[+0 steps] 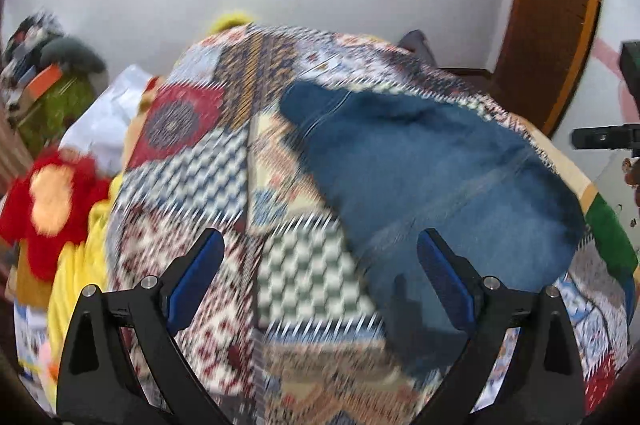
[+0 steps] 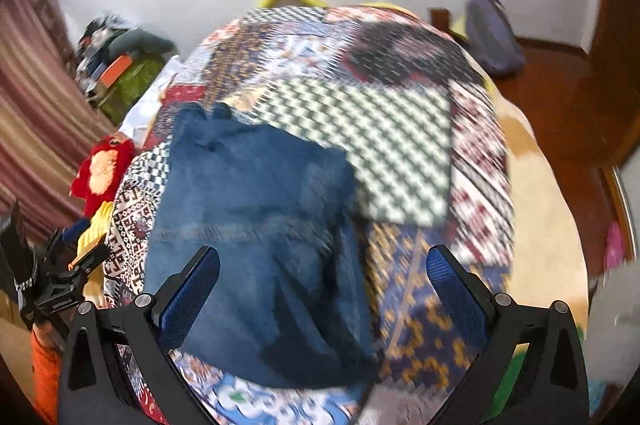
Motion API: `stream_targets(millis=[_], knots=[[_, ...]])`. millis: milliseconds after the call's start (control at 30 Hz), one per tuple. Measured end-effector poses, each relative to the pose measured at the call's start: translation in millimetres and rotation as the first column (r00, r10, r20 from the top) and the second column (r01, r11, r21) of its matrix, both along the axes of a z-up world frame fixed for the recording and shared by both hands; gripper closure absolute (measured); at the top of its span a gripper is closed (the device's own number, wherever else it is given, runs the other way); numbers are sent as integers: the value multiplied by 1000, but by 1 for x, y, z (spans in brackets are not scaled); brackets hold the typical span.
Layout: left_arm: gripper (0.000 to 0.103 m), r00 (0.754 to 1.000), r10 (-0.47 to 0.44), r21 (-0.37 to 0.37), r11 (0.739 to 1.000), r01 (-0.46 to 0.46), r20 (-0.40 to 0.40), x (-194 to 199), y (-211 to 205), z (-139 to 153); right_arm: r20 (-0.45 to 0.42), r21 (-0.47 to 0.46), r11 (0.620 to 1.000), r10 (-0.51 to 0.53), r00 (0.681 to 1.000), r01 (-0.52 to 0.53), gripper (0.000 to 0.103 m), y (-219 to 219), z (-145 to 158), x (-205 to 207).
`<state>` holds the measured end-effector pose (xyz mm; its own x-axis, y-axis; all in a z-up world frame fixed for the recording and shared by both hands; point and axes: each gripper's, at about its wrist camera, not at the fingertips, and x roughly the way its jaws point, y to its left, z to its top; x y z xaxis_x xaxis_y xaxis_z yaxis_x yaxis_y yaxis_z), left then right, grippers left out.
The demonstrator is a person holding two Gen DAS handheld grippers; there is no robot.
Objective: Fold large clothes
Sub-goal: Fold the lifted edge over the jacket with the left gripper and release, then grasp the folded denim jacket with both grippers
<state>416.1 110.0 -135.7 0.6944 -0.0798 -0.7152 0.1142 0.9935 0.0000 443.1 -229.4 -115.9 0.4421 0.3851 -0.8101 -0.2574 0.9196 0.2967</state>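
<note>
A folded pair of blue jeans (image 1: 432, 169) lies on the patchwork bedspread (image 1: 208, 185). In the left wrist view my left gripper (image 1: 320, 281) hovers open above the bed, its right finger over the jeans' near edge, nothing between the pads. In the right wrist view the blue jeans (image 2: 256, 233) lie left of centre on the patchwork bedspread (image 2: 400, 145). My right gripper (image 2: 322, 293) is open above them, its left finger over the denim, holding nothing. Both views are blurred by motion. The other gripper (image 2: 52, 285) shows at the far left edge.
A red and yellow plush toy (image 1: 52, 209) lies at the bed's left side beside white cloth (image 1: 108, 113). A cluttered green stand (image 2: 124, 81) sits by a striped curtain (image 2: 36, 129). A wooden door frame (image 1: 552, 17) and wooden floor (image 2: 560, 97) are on the right, with a dark bag (image 2: 492, 37).
</note>
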Motion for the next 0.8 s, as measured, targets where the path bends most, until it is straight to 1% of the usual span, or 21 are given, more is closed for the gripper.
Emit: stream_targets(millis=[67, 133, 200, 267, 333, 433, 467, 533, 633, 700, 800], knots=[[4, 1000, -31, -5, 999, 31, 3, 20, -8, 0, 7, 3, 999, 46, 999, -46, 0, 18, -1, 13], [4, 999, -53, -15, 999, 53, -8, 42, -16, -4, -2, -20, 998, 62, 998, -62, 0, 32, -9, 28], [4, 997, -58, -15, 998, 58, -56, 78, -22, -16, -26, -40, 997, 72, 997, -73, 0, 43, -22, 43], [4, 994, -55, -15, 998, 54, -93, 109, -26, -29, -63, -34, 996, 84, 994, -86, 0, 49, -37, 56], [4, 991, -43, -17, 999, 41, -124, 135, -28, -40, -116, -30, 997, 68, 991, -72, 0, 49, -56, 71], [3, 993, 17, 4, 1000, -16, -116, 169, -29, -51, -155, -39, 998, 35, 987, -42, 0, 39, -80, 86], [1, 993, 29, -3, 1000, -30, -117, 177, -28, -52, -165, -30, 999, 32, 986, -38, 0, 34, -85, 89], [1, 992, 44, -27, 999, -48, -115, 185, -25, -52, -182, 7, 999, 35, 983, -34, 0, 25, -93, 94], [1, 993, 51, -39, 998, -55, -104, 184, -23, -50, -194, 37, 999, 22, 981, -15, 0, 12, -98, 93], [1, 994, 50, -39, 998, -54, -93, 177, -23, -45, -190, 35, 999, 13, 982, -6, 0, 7, -95, 88], [1, 997, 43, -8, 999, -44, -63, 160, -22, -34, -158, -8, 1000, 1, 987, -2, 0, 6, -82, 81]])
